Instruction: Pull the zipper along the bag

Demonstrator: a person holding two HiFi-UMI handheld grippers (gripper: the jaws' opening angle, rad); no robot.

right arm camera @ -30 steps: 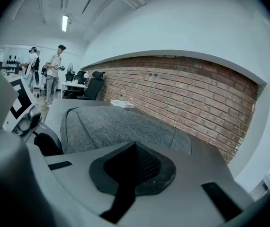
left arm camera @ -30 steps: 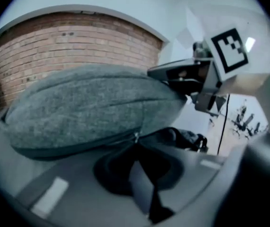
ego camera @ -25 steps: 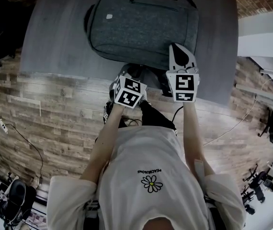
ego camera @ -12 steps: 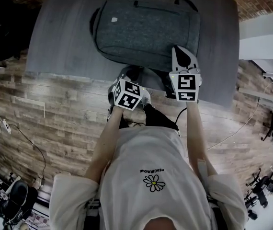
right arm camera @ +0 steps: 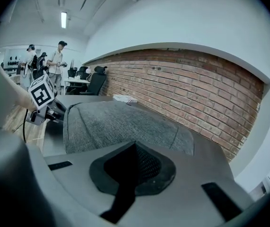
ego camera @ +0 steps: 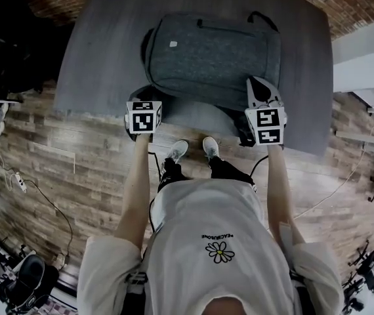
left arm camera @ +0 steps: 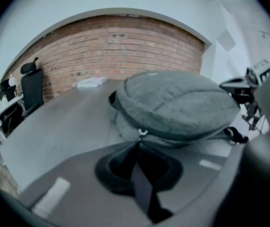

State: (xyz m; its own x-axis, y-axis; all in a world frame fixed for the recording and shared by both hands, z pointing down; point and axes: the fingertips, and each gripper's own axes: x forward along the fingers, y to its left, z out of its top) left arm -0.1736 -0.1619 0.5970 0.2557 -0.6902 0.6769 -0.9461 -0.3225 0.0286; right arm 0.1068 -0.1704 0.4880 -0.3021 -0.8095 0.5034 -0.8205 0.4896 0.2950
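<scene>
A grey table [ego camera: 102, 58] carries a grey bag [ego camera: 213, 58] that lies flat, close to the table's front edge. The right gripper [ego camera: 263, 84] is clenched shut, its tips at the bag's near right side. The left gripper [left arm camera: 139, 144] is at the near left corner. Its jaws have just loosened a touch but pinch the small zipper pull [left arm camera: 142, 133] on the bag's rim.

The white T-shirt [ego camera: 221, 205] has one small line of letters, upside down, above a daisy picture. The letters are too tiny to read for sure. The left cube [ego camera: 143, 115] and the right cube [ego camera: 266, 125] show black-and-white square patterns, not words.
</scene>
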